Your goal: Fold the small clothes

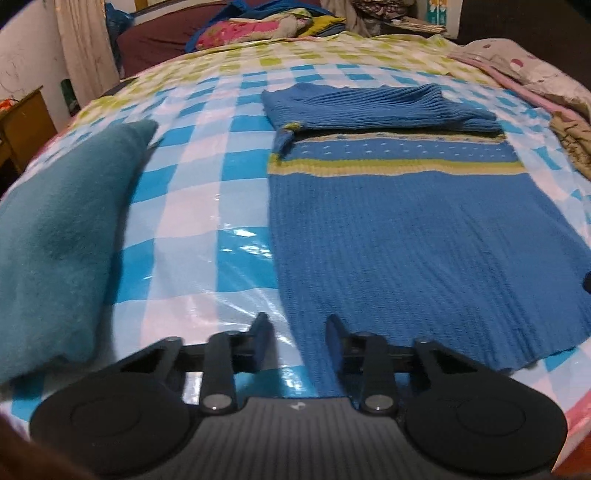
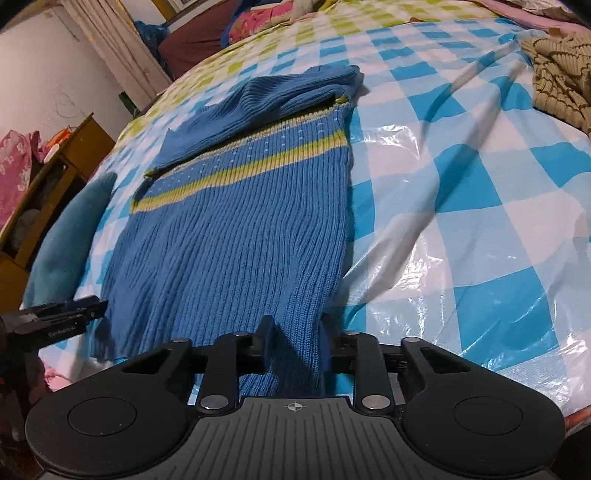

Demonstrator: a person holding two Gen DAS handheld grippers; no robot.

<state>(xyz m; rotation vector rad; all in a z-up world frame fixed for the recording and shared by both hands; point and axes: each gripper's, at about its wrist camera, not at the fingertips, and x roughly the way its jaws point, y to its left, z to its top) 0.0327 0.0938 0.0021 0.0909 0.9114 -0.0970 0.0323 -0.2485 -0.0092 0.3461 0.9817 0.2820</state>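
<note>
I see a blue knit sweater (image 1: 424, 236) lying flat on the bed, on a shiny plastic sheet (image 1: 207, 221) with blue, white and green squares. The sweater has a yellow-green stripe across it, and its sleeves are folded over the top part, at the far end from me. The bottom edge of the sweater is the end close to my two grippers. My left gripper (image 1: 297, 338) is down at the near left corner of that edge. Its two fingers have a gap between them, and the corner of the sweater sits in that gap. I cannot tell if the fingers are squeezing the cloth or just sitting around it. My right gripper (image 2: 293, 345) is at the near right corner of the same edge. A strip of blue knit runs between its fingers, and both fingers look pressed against the cloth, so I think it is pinching the sweater. From the right camera I can also see the left gripper low at the left side, just beside the sweater's other corner. A fuzzy teal cloth (image 1: 55, 240) lies to the left of the sweater, well apart from it. A tan cloth with dark lines (image 2: 561, 85) lies far off to the right. Bright flowery bedding (image 1: 251, 31) is piled at the far end of the bed, and a wooden cabinet (image 2: 48, 192) stands by the wall.
</note>
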